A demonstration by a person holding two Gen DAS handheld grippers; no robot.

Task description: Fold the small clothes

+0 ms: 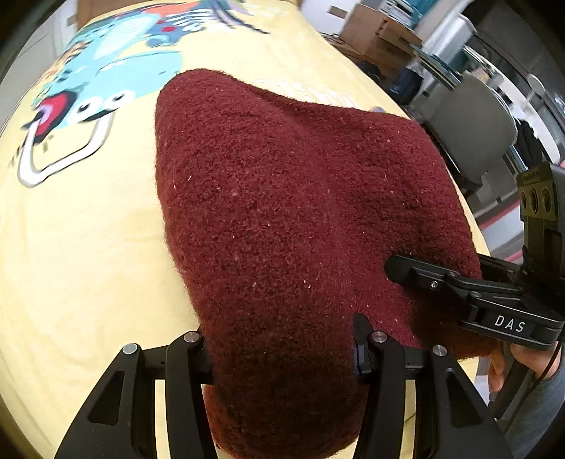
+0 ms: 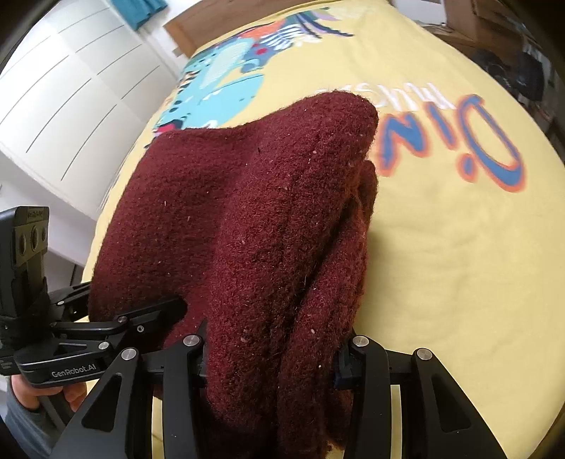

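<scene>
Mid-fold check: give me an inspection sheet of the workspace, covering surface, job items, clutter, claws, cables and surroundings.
Surface: yellow sheet with a cartoon print and blue lettering.
Job's things: maroon knit, bunched in thick folds, near edge raised off the sheet.
Clutter: nothing seen on the sheet.
Claws: left claw and right claw each shut on the knit's near edge, side by side.
Cables: thin dark cable by the right hand.
Surroundings: white panelled doors, cardboard boxes, grey chair.
</scene>
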